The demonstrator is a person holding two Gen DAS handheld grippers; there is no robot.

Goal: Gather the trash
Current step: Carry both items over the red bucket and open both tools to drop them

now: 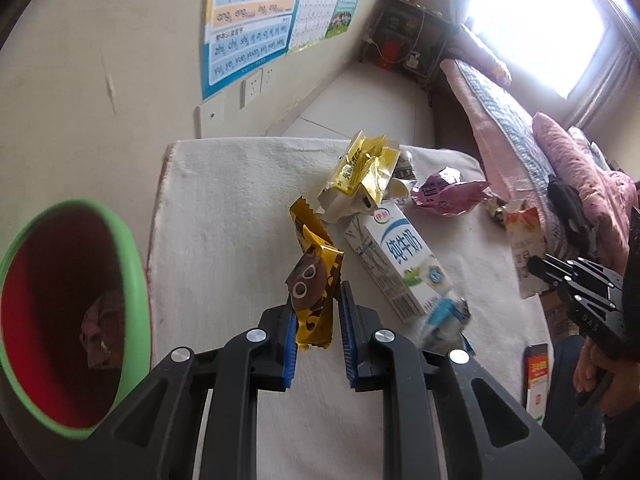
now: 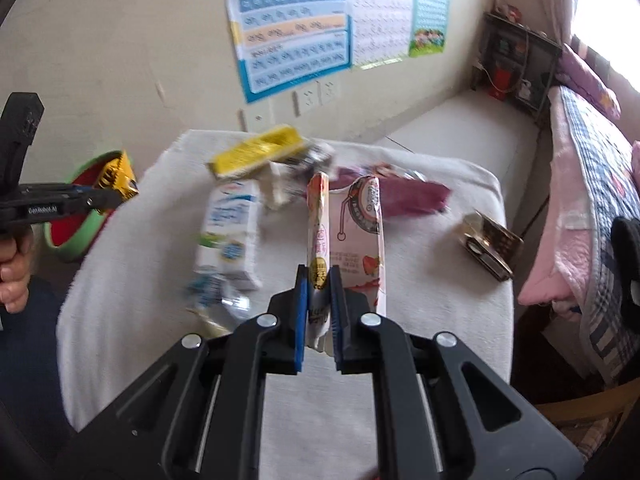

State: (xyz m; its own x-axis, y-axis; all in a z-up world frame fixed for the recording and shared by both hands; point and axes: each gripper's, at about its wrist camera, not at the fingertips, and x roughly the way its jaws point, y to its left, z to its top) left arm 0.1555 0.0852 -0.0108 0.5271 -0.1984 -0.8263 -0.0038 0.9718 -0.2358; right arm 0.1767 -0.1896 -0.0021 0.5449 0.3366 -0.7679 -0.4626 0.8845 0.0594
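Note:
My left gripper [image 1: 316,300] is shut on a gold snack wrapper [image 1: 314,276] with a brown cartoon face, held off the white-clothed table [image 1: 224,208]. A green-rimmed red bin [image 1: 60,300] stands to its left with crumpled trash inside. In the right wrist view the left gripper [image 2: 114,198] holds that gold wrapper [image 2: 118,178] just over the bin [image 2: 76,248]. My right gripper [image 2: 319,280] is shut on a flattened pink strawberry milk carton [image 2: 356,220], raised above the table [image 2: 432,296]. A white and blue milk carton [image 1: 396,264], a crushed yellow box [image 1: 360,172] and a purple wrapper [image 1: 444,192] lie on the cloth.
A dark gold wrapper [image 2: 488,244] lies near the table's right edge. A bed with a pink quilt [image 2: 580,200] runs along the right. Posters [image 2: 296,32] and sockets are on the wall behind the table. A person's hand [image 2: 14,272] grips the left tool.

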